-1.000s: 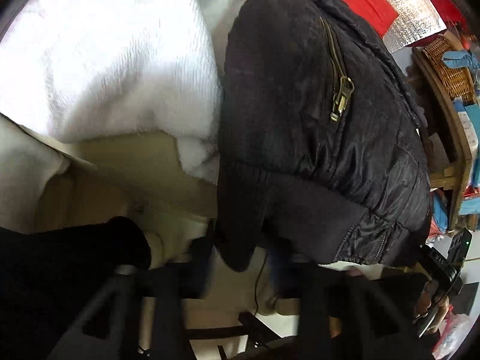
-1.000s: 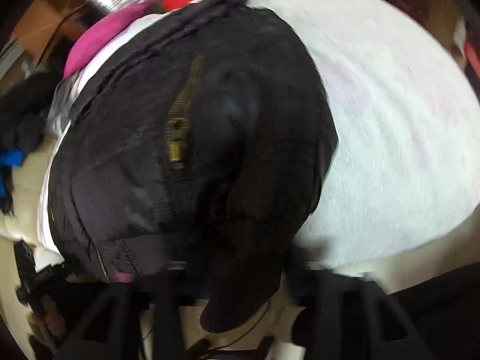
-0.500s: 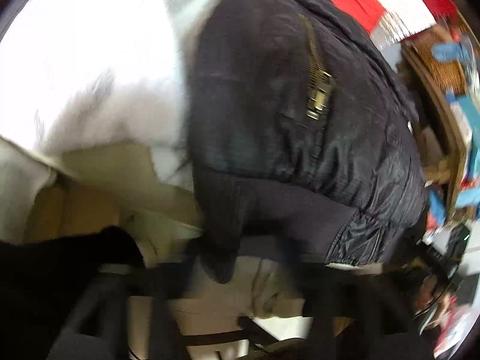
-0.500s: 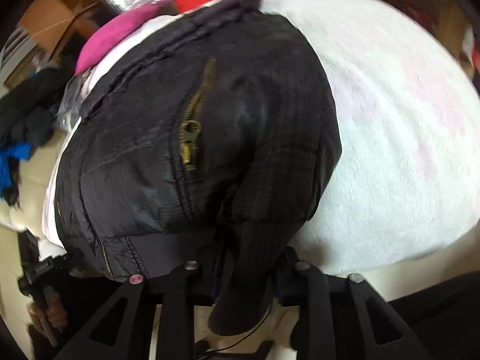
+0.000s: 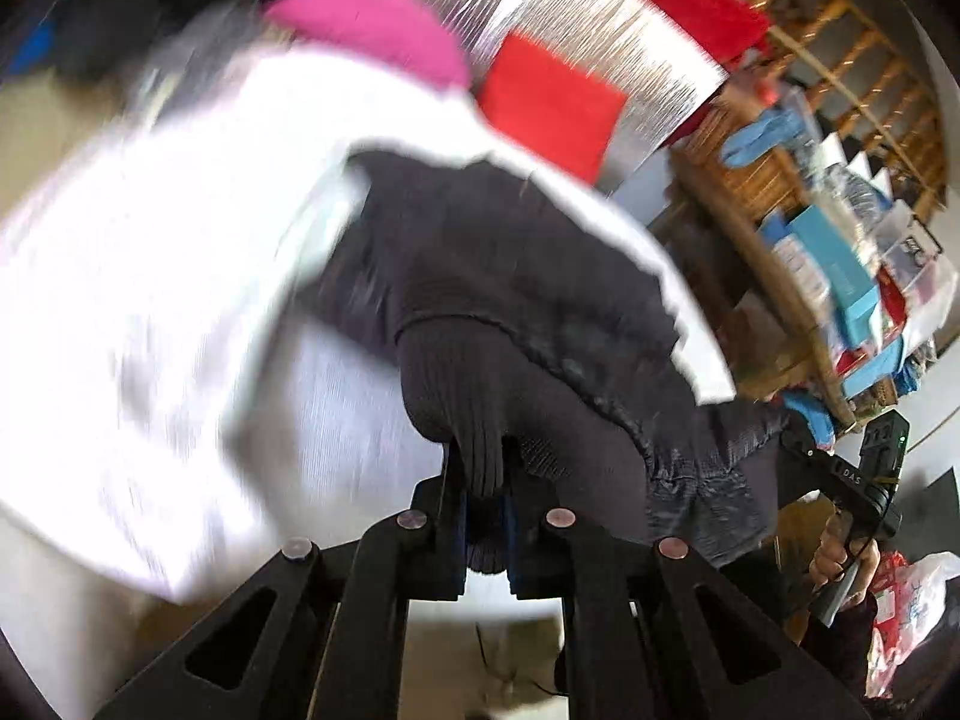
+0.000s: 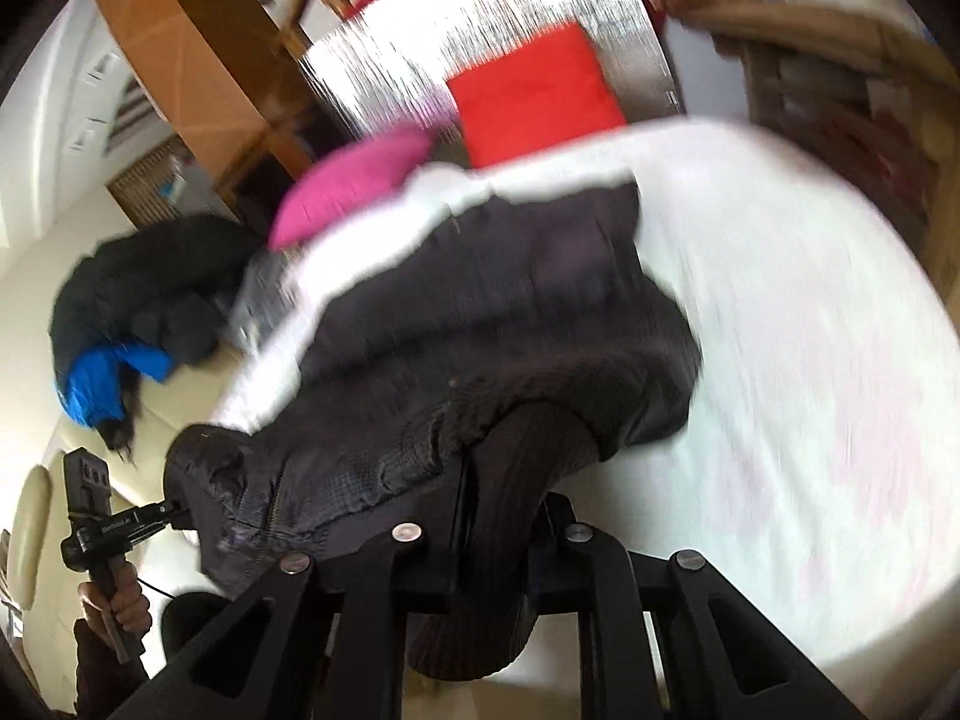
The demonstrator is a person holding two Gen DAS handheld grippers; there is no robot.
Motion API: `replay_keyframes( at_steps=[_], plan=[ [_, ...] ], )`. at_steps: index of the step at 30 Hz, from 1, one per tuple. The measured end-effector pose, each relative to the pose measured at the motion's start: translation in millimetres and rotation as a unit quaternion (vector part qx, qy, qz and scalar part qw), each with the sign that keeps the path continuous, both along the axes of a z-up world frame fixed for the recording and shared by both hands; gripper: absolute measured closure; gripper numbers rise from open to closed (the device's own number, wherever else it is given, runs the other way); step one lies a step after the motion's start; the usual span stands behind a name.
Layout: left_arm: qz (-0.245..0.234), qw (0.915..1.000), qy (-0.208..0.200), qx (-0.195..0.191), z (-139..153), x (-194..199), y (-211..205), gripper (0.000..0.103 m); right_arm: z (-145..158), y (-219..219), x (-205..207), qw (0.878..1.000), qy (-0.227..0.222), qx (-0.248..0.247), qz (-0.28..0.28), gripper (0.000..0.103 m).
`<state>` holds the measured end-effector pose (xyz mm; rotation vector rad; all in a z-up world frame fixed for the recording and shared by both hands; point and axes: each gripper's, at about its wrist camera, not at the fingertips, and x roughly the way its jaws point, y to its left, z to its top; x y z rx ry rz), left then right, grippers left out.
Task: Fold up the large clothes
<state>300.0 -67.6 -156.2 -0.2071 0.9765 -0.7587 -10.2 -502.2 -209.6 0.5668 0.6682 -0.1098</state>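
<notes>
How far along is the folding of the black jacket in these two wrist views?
Done: the black jacket lies on the white blanket.
In hand: the left gripper and the right gripper each clamp a ribbed knit cuff, lifted off the blanket.
Left: no neat folded shape shows yet; the jacket looks bunched, so folding and flattening remain.

1. Both cameras, which a second ago looked down on the black jacket (image 5: 516, 276) from close above, now view it from lower and farther back, so the room behind has come into sight.
2. The brass zipper seen on top of the jacket earlier no longer shows in either view.
3. The ribbed cuff (image 5: 474, 402), earlier hanging blurred ahead of the left gripper (image 5: 485, 498), now sits pinched between its fingers.
4. The right gripper (image 6: 504, 516) likewise now clamps the other ribbed cuff (image 6: 510, 480).
5. The pink cushion (image 5: 372, 24) has entered the left view.
</notes>
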Motion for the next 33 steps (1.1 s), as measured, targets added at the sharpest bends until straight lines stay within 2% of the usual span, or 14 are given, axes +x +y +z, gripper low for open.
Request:
replay_keyframes(
  at_steps=[3,6,7,10,16,17,20,24,30,33],
  plan=[
    [0.005,0.9993,-0.033,-0.016,38,45,-15,0.094,25,-17,26,1.000,-0.024,-0.012,-0.008,0.088],
    [0.020,0.9970,-0.073,-0.011,72,96,-38,0.094,47,-45,73,0.999,-0.039,-0.021,-0.018,0.088],
    [0.024,0.9967,-0.077,-0.009,77,114,-46,0.094,53,-47,102,0.999,-0.040,-0.024,-0.020,0.088],
    [0.036,0.9961,-0.080,0.005,82,176,-77,0.094,61,-66,154,0.998,-0.044,-0.034,-0.032,0.088],
    [0.060,0.9959,-0.062,0.028,52,288,-125,0.094,51,-109,267,0.997,-0.048,-0.034,-0.057,0.089],
    [0.062,0.9956,-0.063,0.032,50,301,-134,0.094,51,-116,274,0.997,-0.046,-0.034,-0.059,0.089],
    [0.067,0.9947,-0.064,0.045,35,336,-156,0.094,35,-138,316,0.996,-0.032,-0.041,-0.074,0.089],
    [0.081,0.9934,-0.057,0.057,5,380,-183,0.094,-2,-170,363,0.995,-0.012,-0.023,-0.096,0.092],
    [0.108,0.9896,-0.035,0.088,-52,418,-200,0.094,-61,-206,403,0.993,0.010,0.026,-0.114,0.093],
    [0.129,0.9861,-0.007,0.104,-79,429,-195,0.088,-86,-222,404,0.988,0.017,0.107,-0.110,0.091]
  ],
)
